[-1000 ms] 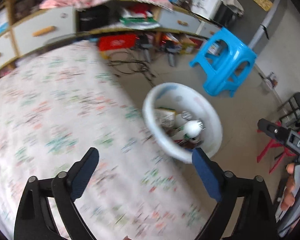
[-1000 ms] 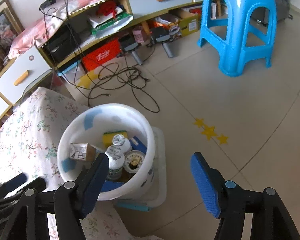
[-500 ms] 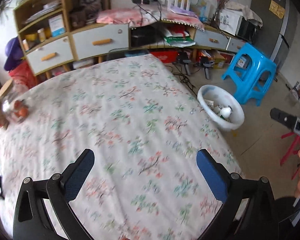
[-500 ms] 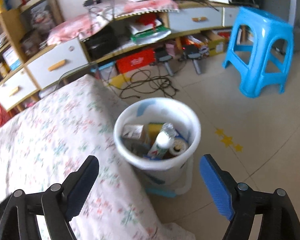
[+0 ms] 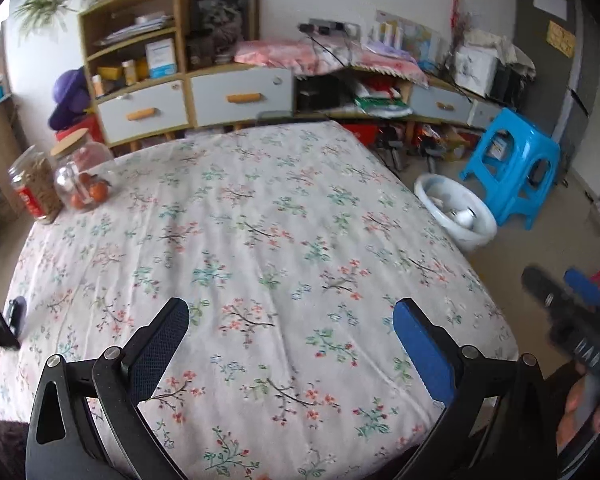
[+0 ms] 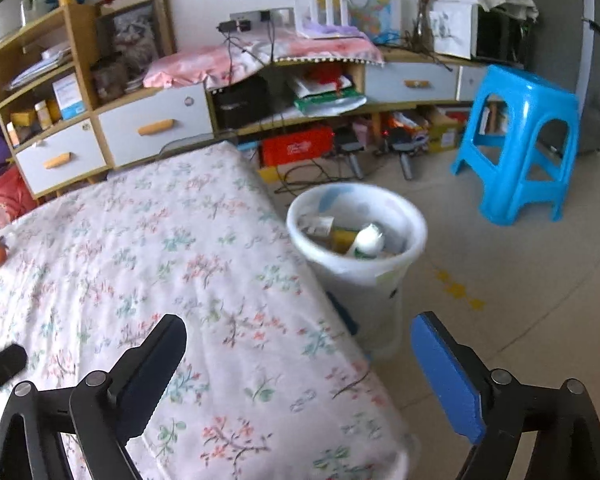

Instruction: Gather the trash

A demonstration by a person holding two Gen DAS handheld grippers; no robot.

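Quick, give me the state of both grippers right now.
Left gripper: open, nothing between the jaws.
Right gripper: jaws opening, nothing between them.

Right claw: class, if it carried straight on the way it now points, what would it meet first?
Probably the flowered tablecloth near the table's right edge; the right claw, its jaws opening and empty, aims about there. Depth is unclear, so it might pass towards the white trash bucket.
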